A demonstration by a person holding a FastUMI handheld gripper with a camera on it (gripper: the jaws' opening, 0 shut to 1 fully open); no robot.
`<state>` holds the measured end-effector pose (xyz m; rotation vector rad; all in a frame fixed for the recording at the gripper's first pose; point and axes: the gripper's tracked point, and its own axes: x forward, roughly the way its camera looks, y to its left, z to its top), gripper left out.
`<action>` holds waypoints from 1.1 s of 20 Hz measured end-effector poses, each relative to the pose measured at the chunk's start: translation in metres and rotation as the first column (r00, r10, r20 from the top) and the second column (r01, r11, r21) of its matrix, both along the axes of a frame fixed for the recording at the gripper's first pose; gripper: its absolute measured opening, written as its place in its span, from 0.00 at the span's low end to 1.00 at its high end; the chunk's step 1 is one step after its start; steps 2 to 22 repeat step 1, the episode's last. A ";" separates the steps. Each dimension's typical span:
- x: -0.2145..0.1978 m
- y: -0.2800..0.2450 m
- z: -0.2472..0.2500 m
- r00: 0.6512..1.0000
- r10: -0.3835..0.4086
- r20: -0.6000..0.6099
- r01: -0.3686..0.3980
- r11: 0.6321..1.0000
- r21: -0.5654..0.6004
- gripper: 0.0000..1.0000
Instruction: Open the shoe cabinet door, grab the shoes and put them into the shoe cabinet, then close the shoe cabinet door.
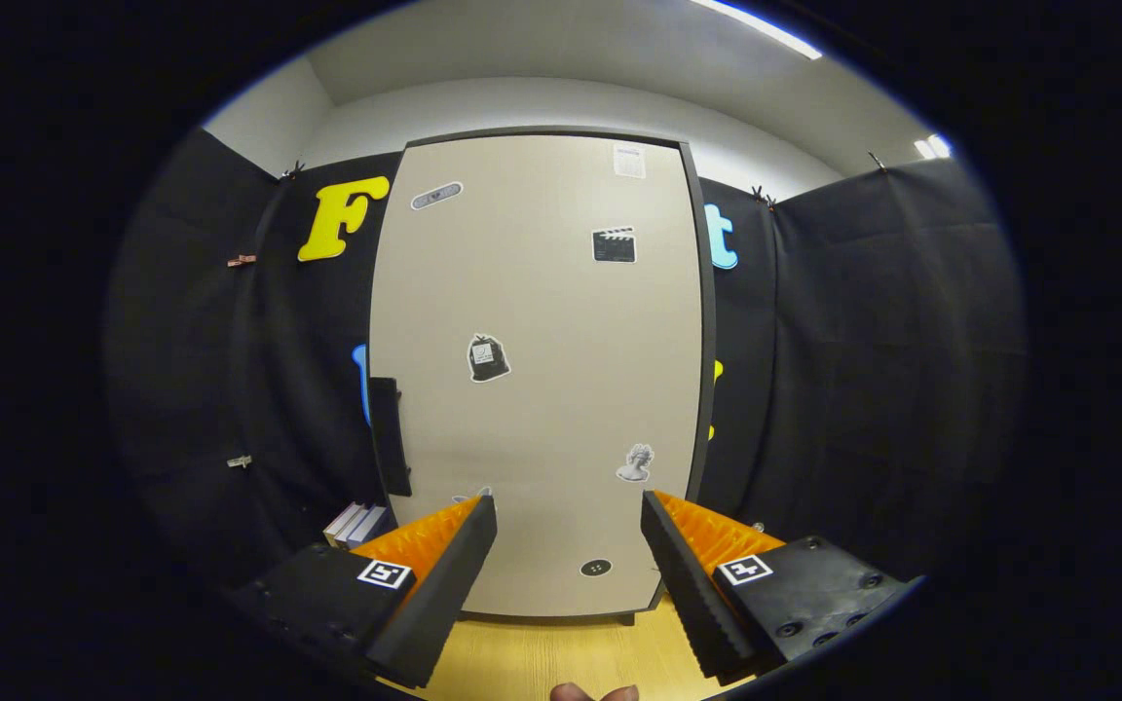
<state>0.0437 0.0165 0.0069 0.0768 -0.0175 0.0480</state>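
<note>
Straight ahead of my gripper (569,531) I see the shoe cabinet (537,370) standing upright on the wooden floor (561,657), its pale door (542,321) closed and carrying several small stickers (488,357). My two fingers are spread wide with nothing between them, and they are apart from the door. On the door's left edge sits a dark handle (389,435), and low beside the cabinet, against the black cloth wall (863,370), some books (355,524) are stacked.

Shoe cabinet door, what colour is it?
Plain beige, dotted with small stickers, on the shoe cabinet door in the gripper view.
</note>
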 end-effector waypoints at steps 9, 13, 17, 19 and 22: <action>0.001 -0.001 -0.001 1.000 0.000 -0.003 0.000 1.000 0.002 0.98; 0.001 -0.001 -0.001 1.000 0.000 -0.003 0.000 1.000 0.002 0.98; 0.001 -0.001 -0.001 1.000 0.000 -0.003 0.000 1.000 0.002 0.98; 0.001 -0.001 -0.001 1.000 0.000 -0.003 0.000 1.000 0.002 0.98; 0.001 -0.001 -0.001 1.000 0.000 -0.003 0.000 1.000 0.002 0.98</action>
